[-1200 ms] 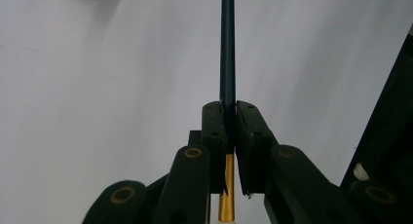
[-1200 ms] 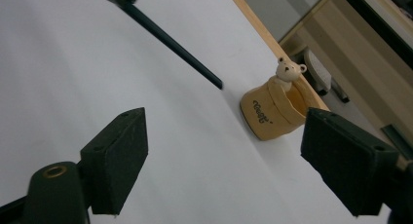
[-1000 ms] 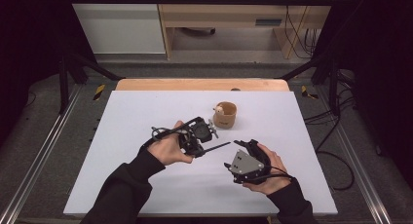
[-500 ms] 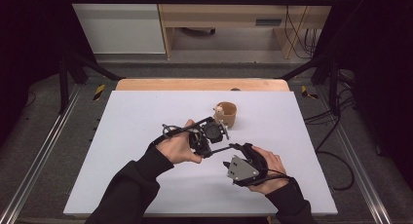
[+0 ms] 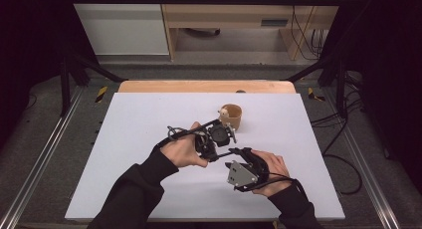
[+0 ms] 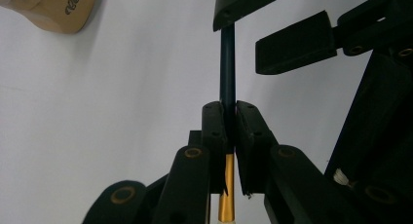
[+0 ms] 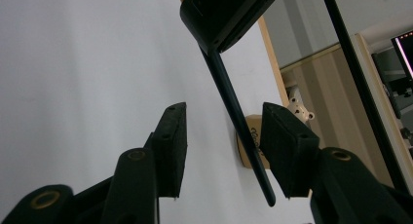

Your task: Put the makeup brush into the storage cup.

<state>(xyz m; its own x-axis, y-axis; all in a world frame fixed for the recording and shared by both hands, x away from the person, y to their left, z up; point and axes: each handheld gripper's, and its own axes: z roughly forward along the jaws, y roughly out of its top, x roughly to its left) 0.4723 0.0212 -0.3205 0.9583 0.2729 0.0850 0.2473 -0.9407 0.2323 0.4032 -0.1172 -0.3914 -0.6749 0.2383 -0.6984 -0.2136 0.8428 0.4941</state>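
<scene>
Now pen [image 7: 238,121] sits btwn closing right claw [image 7: 224,146] pads.

The only lettering I can find sits on the small tan wooden cup [image 6: 58,7] at the top left of my left gripper view: dark, curly script along its side, cut off by the frame edge. It may begin "Hell", but I cannot read it for sure. The same print shows on it in my right gripper view [image 7: 251,136], too blurred to make out.
</scene>
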